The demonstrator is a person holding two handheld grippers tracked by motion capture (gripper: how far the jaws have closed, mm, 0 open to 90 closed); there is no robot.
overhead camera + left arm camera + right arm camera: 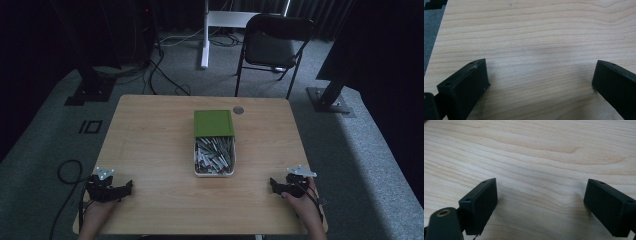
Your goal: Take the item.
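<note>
**Wooden table, both grippers idle: box of small parts awaiting first reach**

Wood-grain table (150, 150) carries one working item: a white box (214, 172) at the centre, filled with a loose heap of thin silvery pieces with red marks, too small to identify. Its green lid (214, 123) lies flat at the far end of the box, touching or overlapping its far rim; which of the two cannot be settled from the high view. A small round grey disc (238, 110) sits just beyond the lid, near the far edge.

Left gripper (126, 188) rests at the near left corner, well apart from the box. Seen from its own camera, the left gripper (540, 75) has its jaws spread wide, with nothing but bare wood between them. Right gripper (273, 184) rests at the near right edge, likewise well apart from the box; the right gripper view confirms the same for it (540, 193): jaws fully parted, holding nothing.

Assessment: work appears to be at its start, with the box contents the likely object. The recommended approach is to bring one gripper over the open half of the box from above, clear of the lid. Select a piece lying on top and apart from its neighbours, and align the jaws across its narrow width. The heap is tangled, so a careless close may lift several pieces or push the light box along the table. Bracing the box wall with the other gripper would reduce that risk.
</note>
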